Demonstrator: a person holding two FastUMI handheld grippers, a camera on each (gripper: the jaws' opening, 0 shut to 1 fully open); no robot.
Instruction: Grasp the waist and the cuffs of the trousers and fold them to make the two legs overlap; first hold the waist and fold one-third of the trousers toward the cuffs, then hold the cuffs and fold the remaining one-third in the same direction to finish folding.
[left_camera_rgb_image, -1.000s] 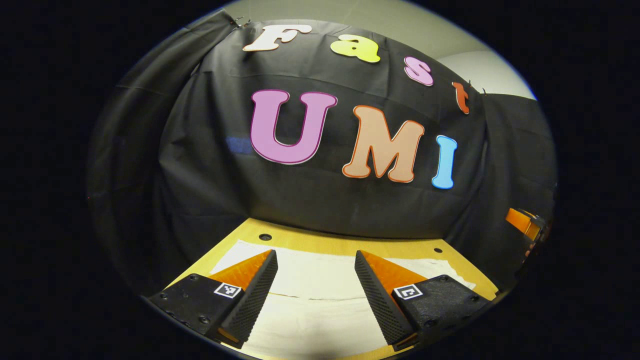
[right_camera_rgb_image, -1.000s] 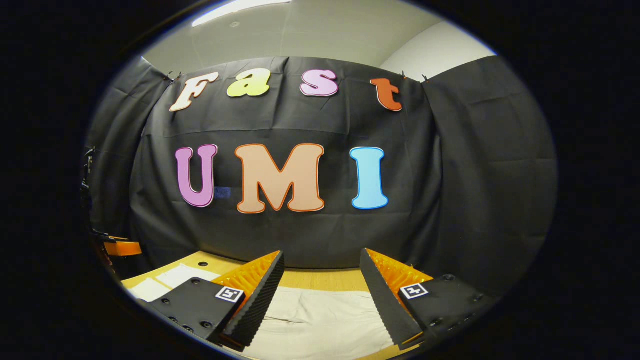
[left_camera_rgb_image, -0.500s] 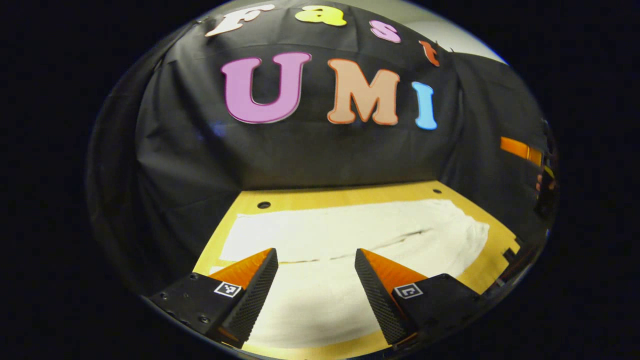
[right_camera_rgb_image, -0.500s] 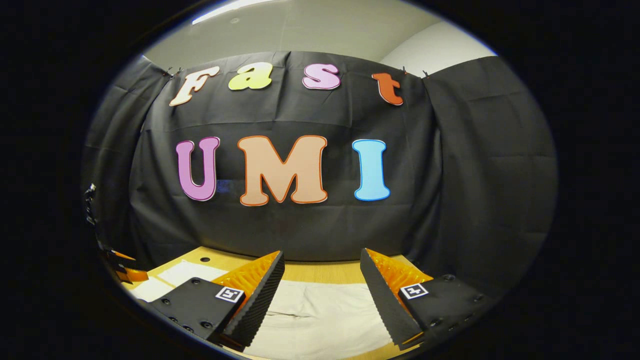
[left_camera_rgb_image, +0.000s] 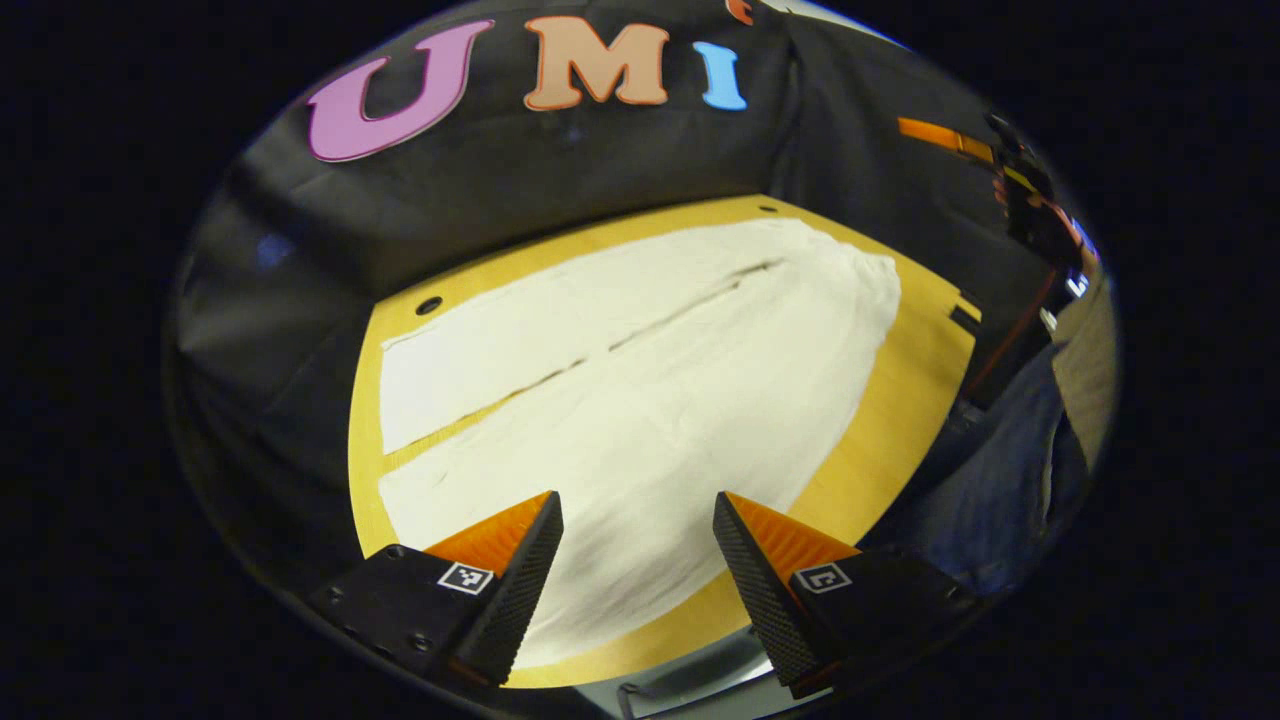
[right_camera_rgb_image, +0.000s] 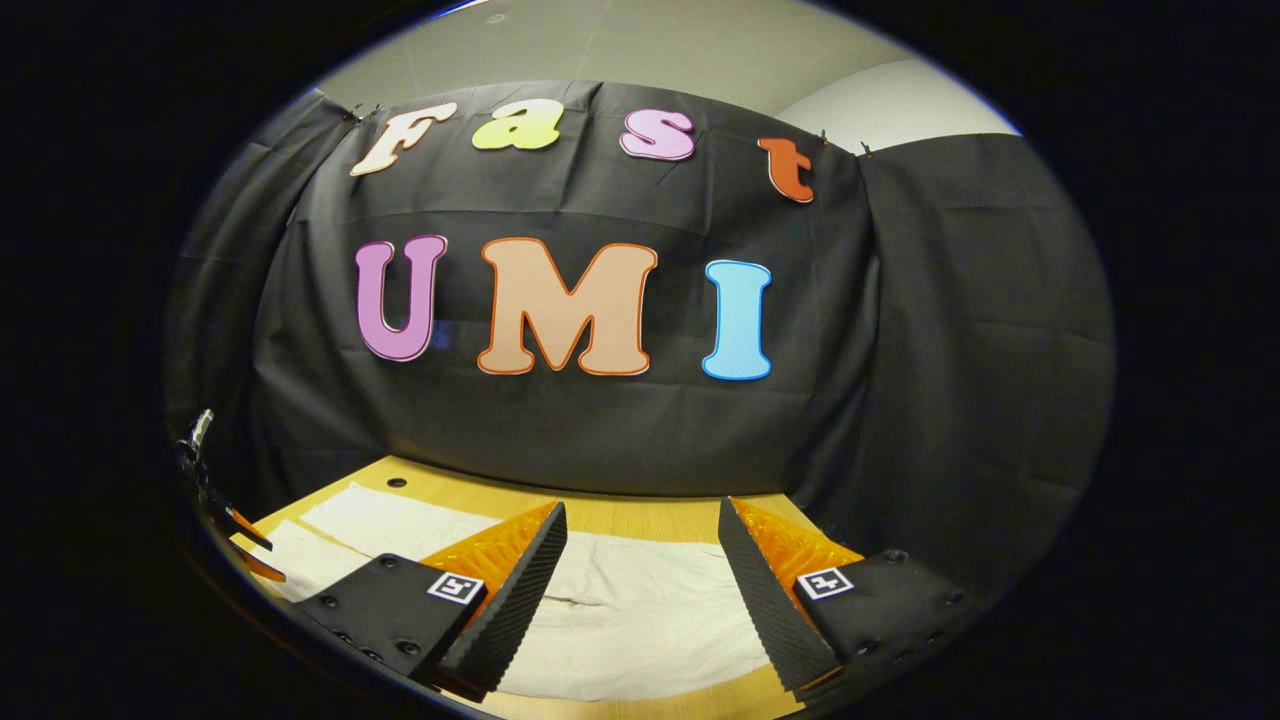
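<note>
On the wooden table (left_camera_rgb_image: 880, 420), the white trousers (left_camera_rgb_image: 640, 400) lie spread flat, both legs side by side with a narrow dark gap between them, the wider waist end toward the right of the left gripper view. Above the near leg hovers the left gripper (left_camera_rgb_image: 638, 540), its fingers apart with nothing between them. Over the trousers' other end (right_camera_rgb_image: 640, 620) the right gripper (right_camera_rgb_image: 640, 555) is likewise spread wide, holding nothing. A person's blue sleeve (left_camera_rgb_image: 1000, 500) shows at the table's right edge.
</note>
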